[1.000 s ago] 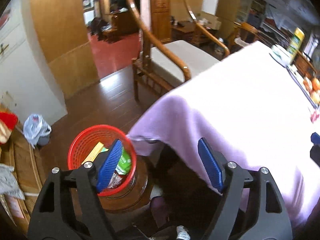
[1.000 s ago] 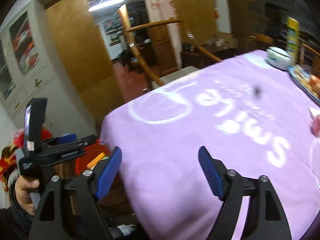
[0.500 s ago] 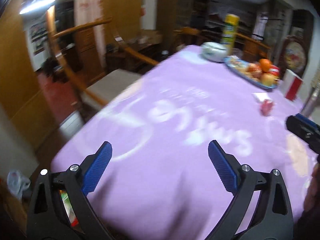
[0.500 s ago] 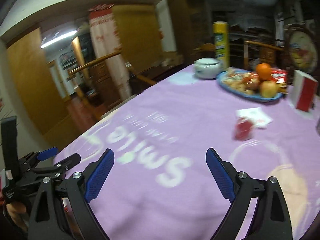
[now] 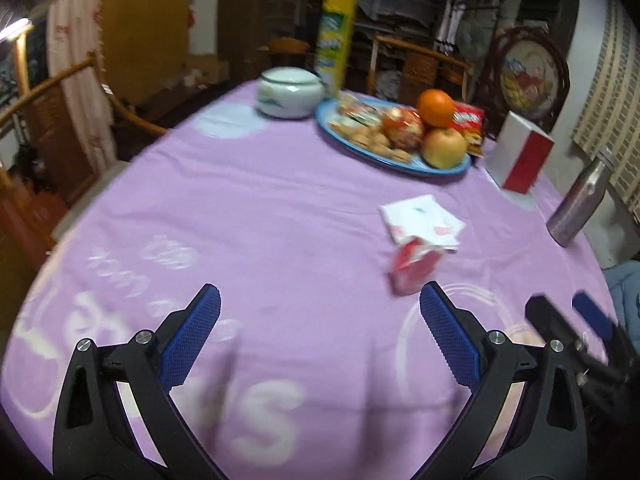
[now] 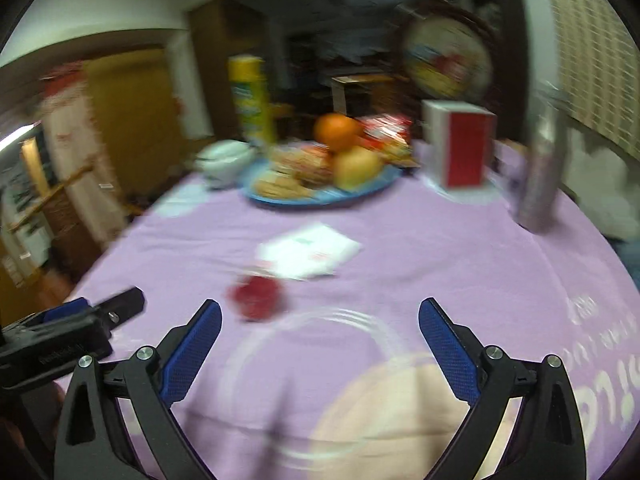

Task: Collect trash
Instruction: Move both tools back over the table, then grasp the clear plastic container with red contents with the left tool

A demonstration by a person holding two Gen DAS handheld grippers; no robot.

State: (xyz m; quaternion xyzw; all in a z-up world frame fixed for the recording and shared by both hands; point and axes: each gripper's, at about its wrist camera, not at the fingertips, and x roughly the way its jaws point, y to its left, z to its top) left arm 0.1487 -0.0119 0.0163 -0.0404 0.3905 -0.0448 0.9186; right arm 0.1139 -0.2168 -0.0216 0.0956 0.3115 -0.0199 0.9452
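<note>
Looking for the next piece of trash seems to be the step in hand: both grippers hang over the purple tabletop (image 5: 248,208) and neither carries anything. The left gripper (image 5: 320,334) has its fingers spread wide, with only cloth between them. The right gripper (image 6: 320,340) is also spread wide and empty.

The likely trash is a small red wrapper (image 5: 416,270), crumpled, lying on the cloth just ahead of the left gripper's right finger. In the right view the same wrapper (image 6: 258,300) is near the left finger, but this view is blurred, so its shape cannot be told. Touching it on the far side lies a white packet (image 5: 422,220), flat; I cannot tell if this one is trash or a pack of tissues.

Farther back stand a blue plate (image 5: 400,166) with fruit and snacks, a white jar (image 5: 288,94), a red-and-white box (image 5: 520,156) and a steel bottle (image 5: 576,200). These look like things to keep.

The next move, in my judgement, calls for bringing one gripper forward and down so that the wrapper sits between the fingers, then closing. The wrapper is light and may slide on the cloth, and the fingers could pinch the cloth or the packet too
</note>
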